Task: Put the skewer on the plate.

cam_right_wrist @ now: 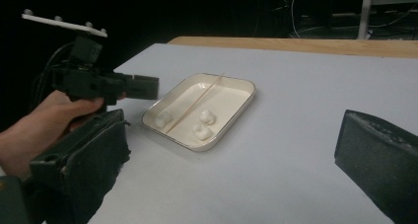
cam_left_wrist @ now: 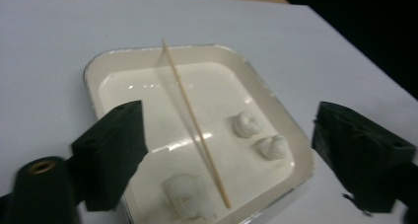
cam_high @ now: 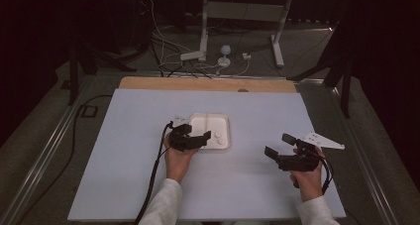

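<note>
A shallow cream tray lies on the white table top. Across it slants a thin wooden skewer, one end on the far rim. Three white soft lumps sit in the tray: two side by side and a larger one near the front. My left gripper hovers open at the tray's near-left edge, jaws wide on either side of the skewer, nothing held. My right gripper is open and empty, well to the right of the tray; its view shows the left gripper.
A wooden strip runs along the table's far edge. Beyond it, cables and white stand legs lie on the floor. Metal rails flank the table. A grey three-cornered plate tops the right gripper.
</note>
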